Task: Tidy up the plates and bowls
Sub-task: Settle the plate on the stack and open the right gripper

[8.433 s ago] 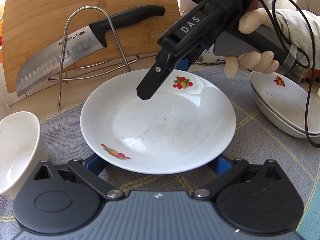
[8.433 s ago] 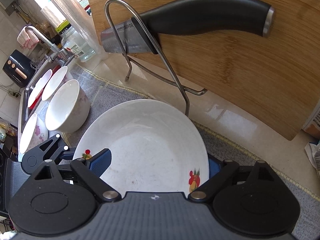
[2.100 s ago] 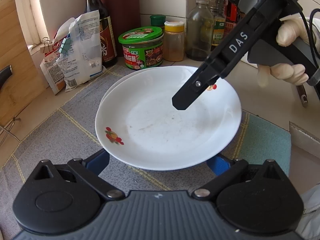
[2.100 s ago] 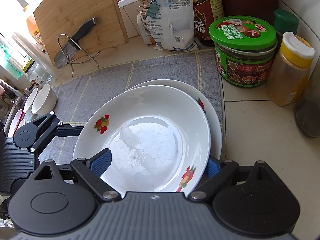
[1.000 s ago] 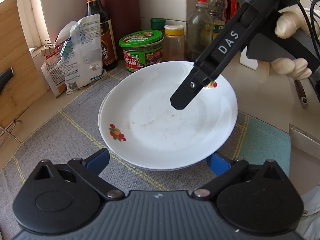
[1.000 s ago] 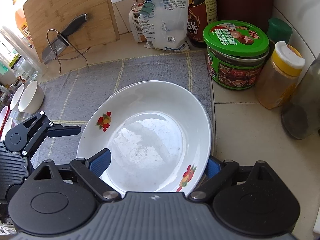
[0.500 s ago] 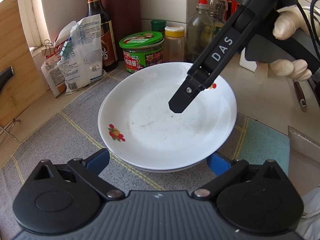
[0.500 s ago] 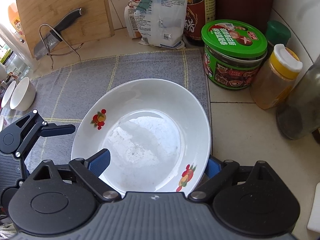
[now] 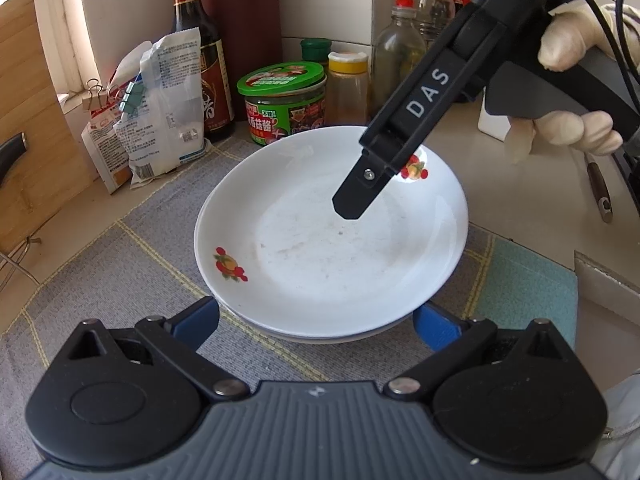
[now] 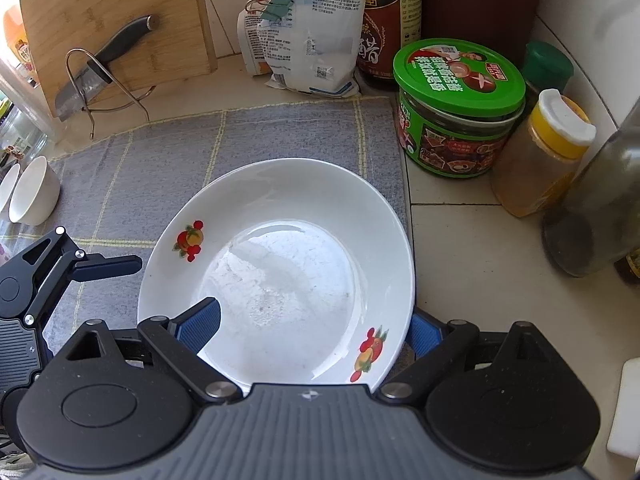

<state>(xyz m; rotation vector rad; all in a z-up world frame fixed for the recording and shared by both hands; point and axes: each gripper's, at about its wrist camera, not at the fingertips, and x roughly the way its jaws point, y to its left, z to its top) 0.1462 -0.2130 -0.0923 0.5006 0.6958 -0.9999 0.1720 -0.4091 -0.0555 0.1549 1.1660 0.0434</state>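
2 plates (image 9: 328,248); 2 bowls (image 10: 34,190)

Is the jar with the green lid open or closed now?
Closed. The green lid sits flat and fully on the jar, with no gap at its rim, in both wrist views.
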